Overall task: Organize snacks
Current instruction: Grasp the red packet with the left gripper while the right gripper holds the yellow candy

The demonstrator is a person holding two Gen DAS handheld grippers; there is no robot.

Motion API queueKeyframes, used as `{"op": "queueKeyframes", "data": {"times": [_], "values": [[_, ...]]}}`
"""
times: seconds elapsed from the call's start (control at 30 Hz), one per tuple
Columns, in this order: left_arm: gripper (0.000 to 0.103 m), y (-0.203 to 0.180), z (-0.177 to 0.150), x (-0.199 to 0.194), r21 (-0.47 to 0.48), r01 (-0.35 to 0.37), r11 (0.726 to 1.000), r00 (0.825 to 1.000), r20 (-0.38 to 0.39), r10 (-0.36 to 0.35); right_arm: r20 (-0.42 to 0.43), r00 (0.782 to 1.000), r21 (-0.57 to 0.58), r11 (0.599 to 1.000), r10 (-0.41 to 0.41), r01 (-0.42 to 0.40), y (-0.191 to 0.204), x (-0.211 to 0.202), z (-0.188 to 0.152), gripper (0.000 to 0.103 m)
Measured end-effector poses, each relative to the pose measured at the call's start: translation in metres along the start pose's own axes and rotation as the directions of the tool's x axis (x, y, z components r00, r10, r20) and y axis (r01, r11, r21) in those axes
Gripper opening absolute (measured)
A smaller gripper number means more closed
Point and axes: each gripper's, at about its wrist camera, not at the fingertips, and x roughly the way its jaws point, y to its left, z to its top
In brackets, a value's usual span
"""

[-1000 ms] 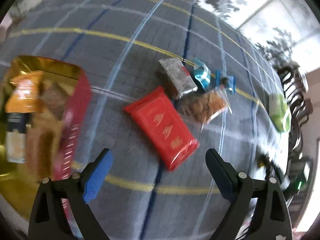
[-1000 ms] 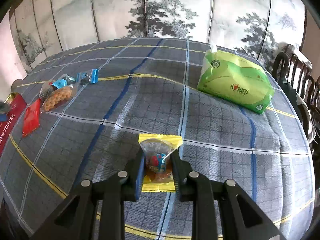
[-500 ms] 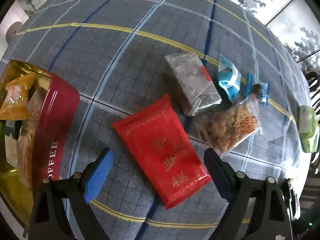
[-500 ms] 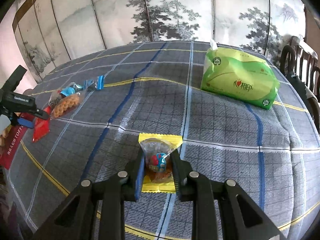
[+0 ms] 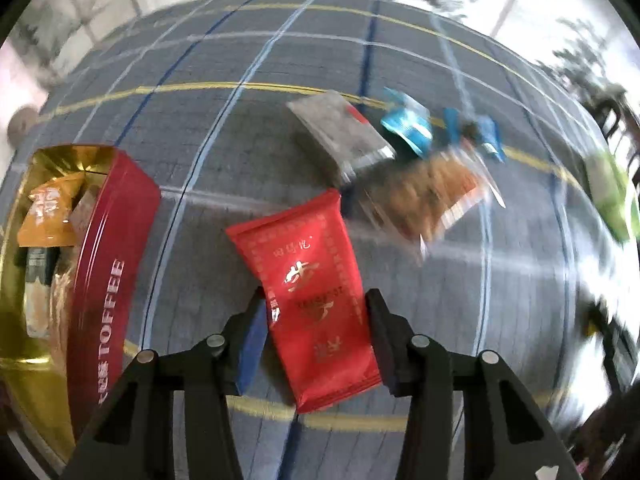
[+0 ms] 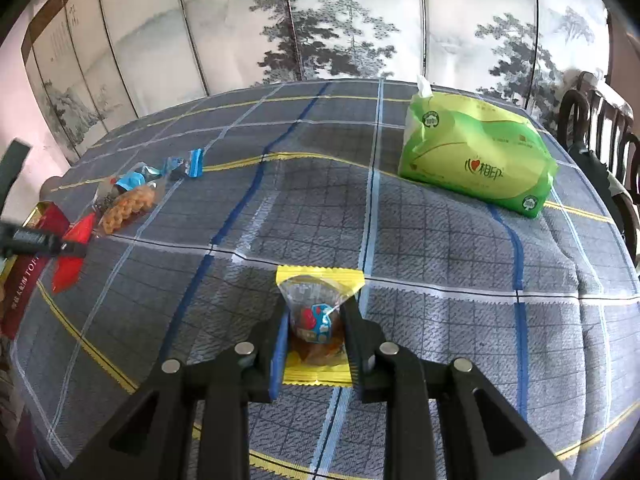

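In the left wrist view my left gripper [image 5: 316, 332] is shut on a red snack packet [image 5: 308, 276] lying on the plaid tablecloth. A red and gold toffee tin [image 5: 100, 264] with several snacks inside stands just left of it. Beyond lie a grey packet [image 5: 340, 136], a bag of orange snacks [image 5: 432, 196] and blue candies [image 5: 408, 124]. In the right wrist view my right gripper [image 6: 316, 320] is shut on a yellow-edged clear snack packet [image 6: 318, 300] resting on the cloth. The red packet [image 6: 74, 248] and tin [image 6: 24, 276] show far left there.
A green tissue pack [image 6: 480, 160] lies at the back right of the table. Dark wooden chairs [image 6: 600, 128] stand at the right edge. A painted folding screen [image 6: 320, 20] stands behind the table.
My left gripper came down over the red packet and closed its wide-open fingers on it. My right gripper stayed shut on the yellow packet.
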Motion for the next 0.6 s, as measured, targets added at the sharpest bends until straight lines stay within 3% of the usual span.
{"op": "queueKeyframes", "data": {"times": [0.17, 0.6], "values": [[0.043, -0.001, -0.038, -0.023, 0.062, -0.01, 0.998, 0.998, 0.07, 0.005, 0.0, 1.0, 0.005, 1.0, -0.008, 0.008, 0.0, 0.0, 0.0, 0.025], [0.044, 0.025, -0.078, -0.085, 0.08, -0.052, 0.995, 0.984, 0.172, 0.037, -0.005, 0.998, -0.032, 0.997, -0.066, 0.066, 0.009, 0.003, 0.0, 0.025]]}}
